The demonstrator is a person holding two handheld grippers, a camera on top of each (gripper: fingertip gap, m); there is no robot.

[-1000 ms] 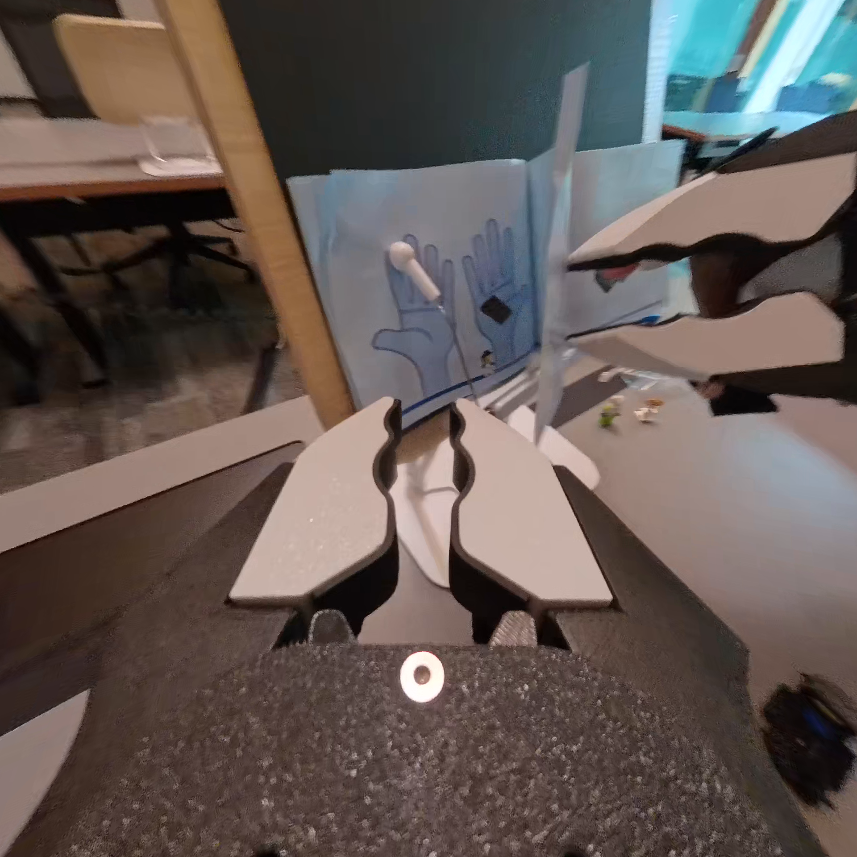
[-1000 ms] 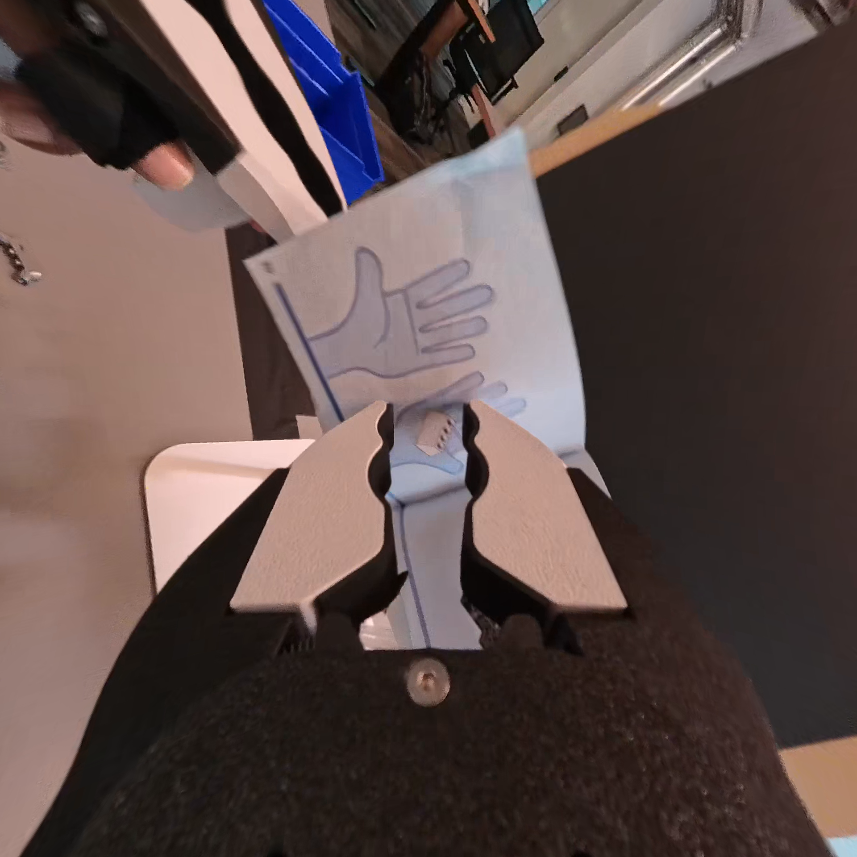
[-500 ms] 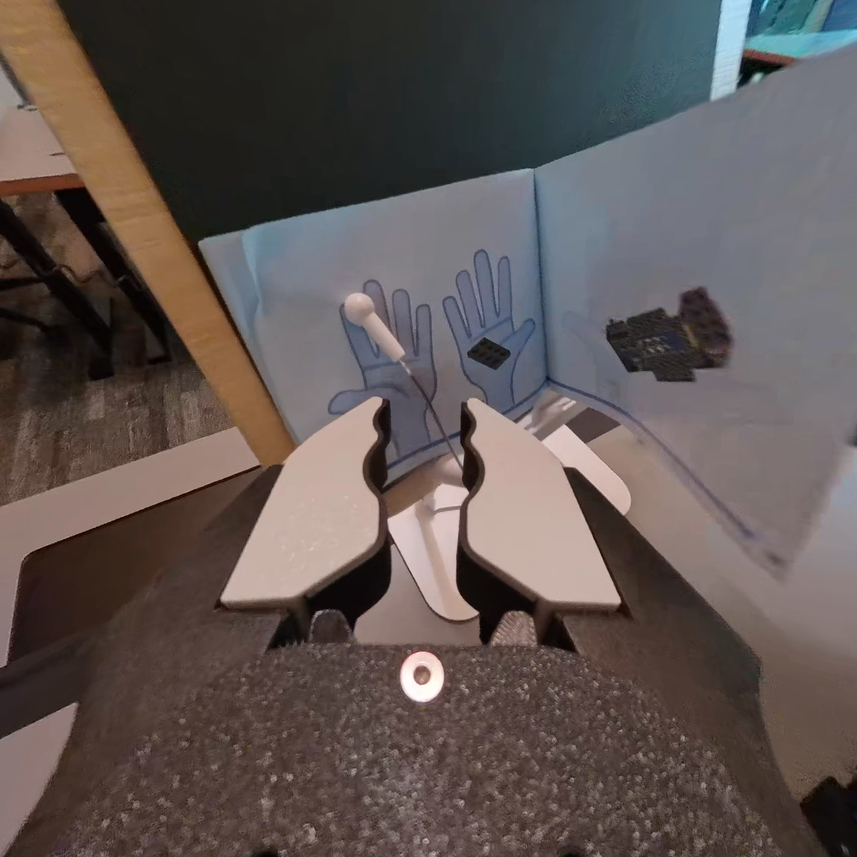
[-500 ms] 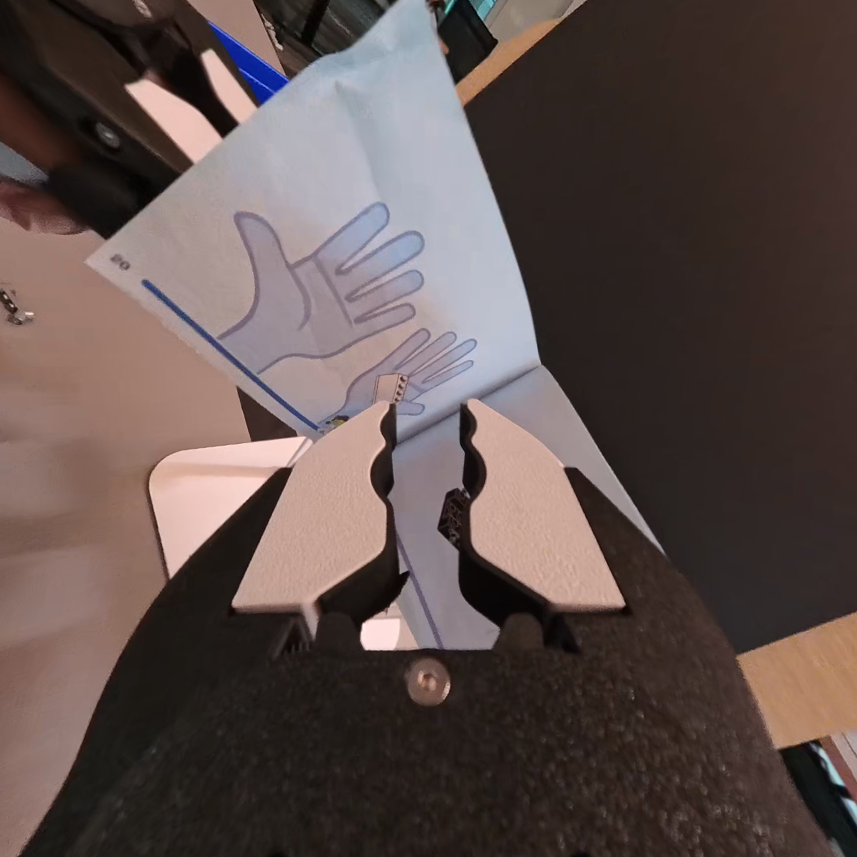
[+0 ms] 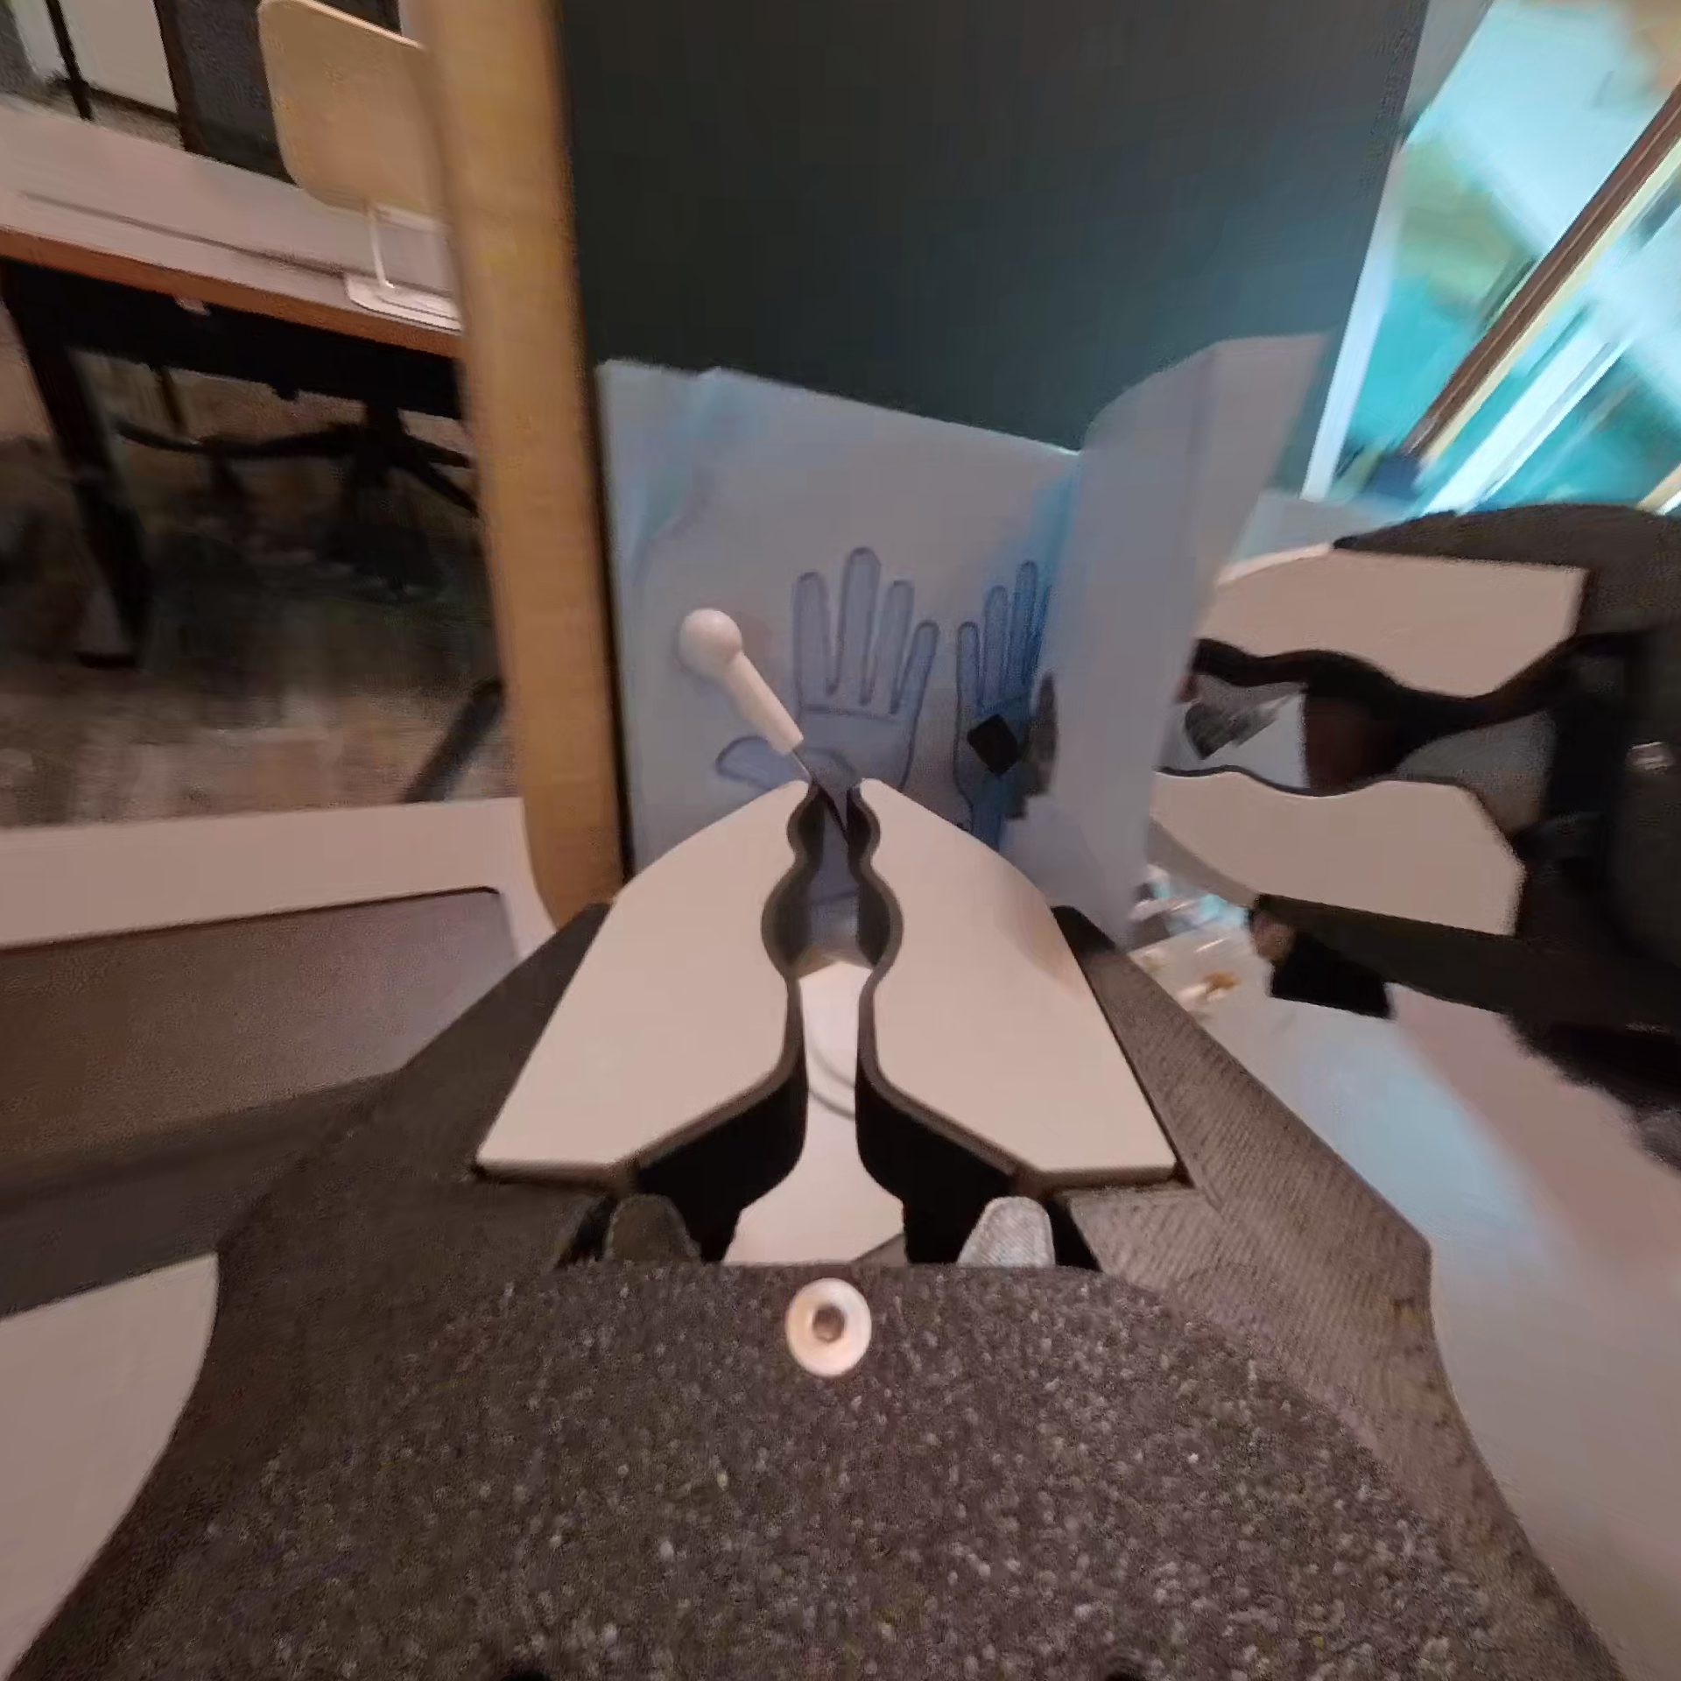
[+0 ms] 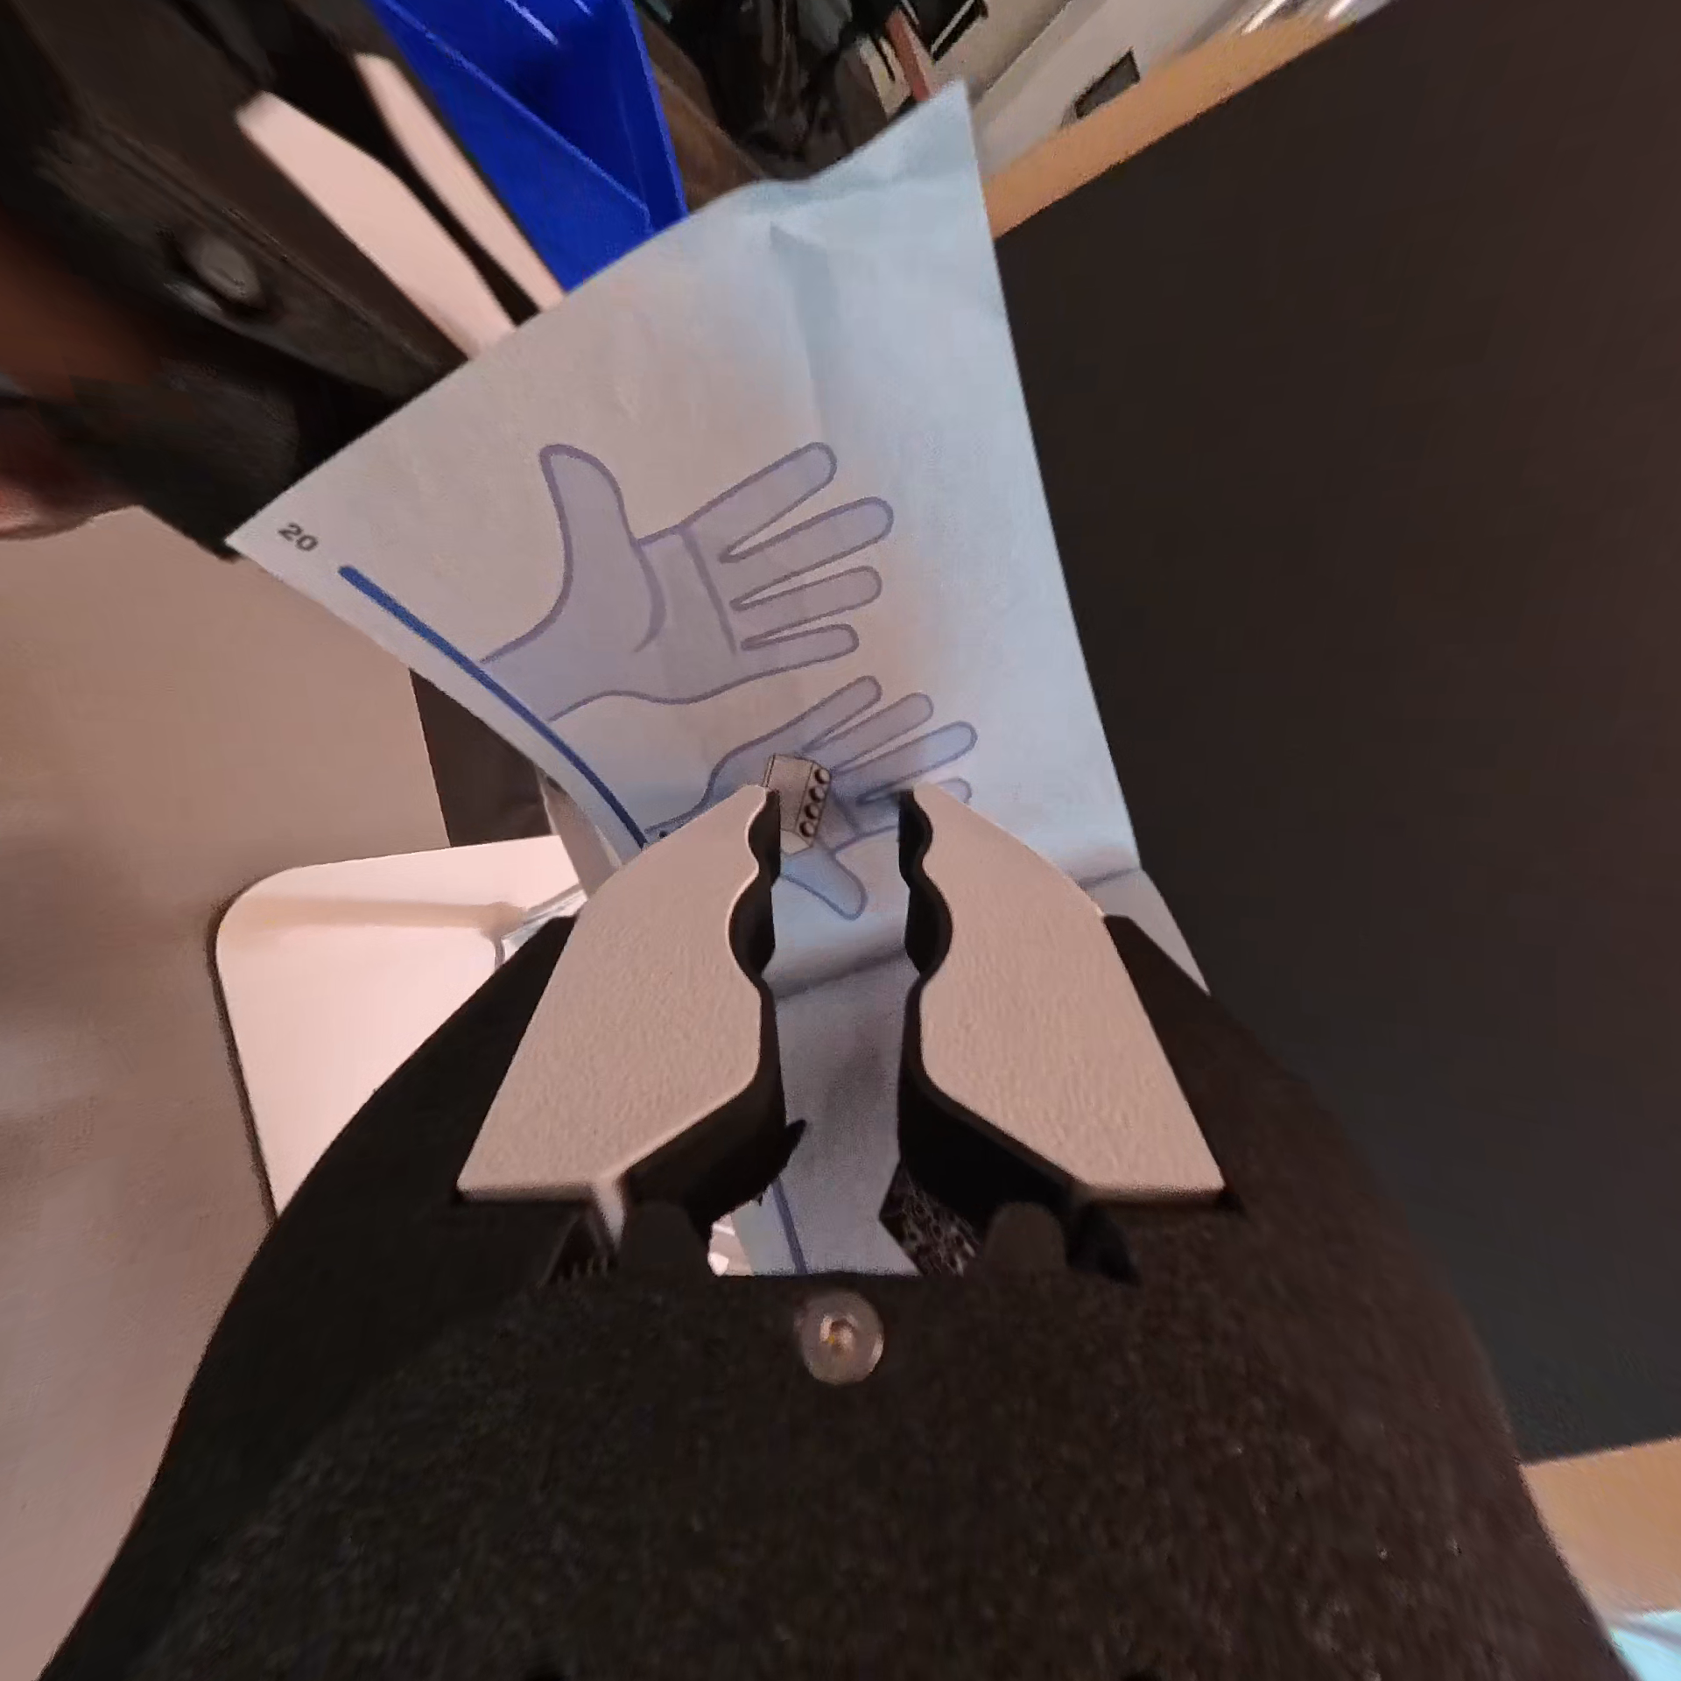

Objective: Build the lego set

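Pale-blue paper lego instruction booklet [image 6: 819, 564] w/ printed hand outlines stands open on a white stand [image 6: 364, 982], in front of a dark panel [image 5: 955, 182]. Left gripper [image 5: 832, 800] tips nearly pressed together just before the booklet, nothing visibly pinched. Right gripper [image 6: 837, 800] spread, empty, at the booklet's right page.

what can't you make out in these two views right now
- Left wrist view: loose pieces on the table, small and blurred.
- Left wrist view: instruction booklet, lower part hidden by the left hand-held gripper.
- Right wrist view: booklet's lower page, covered by the right hand-held gripper.
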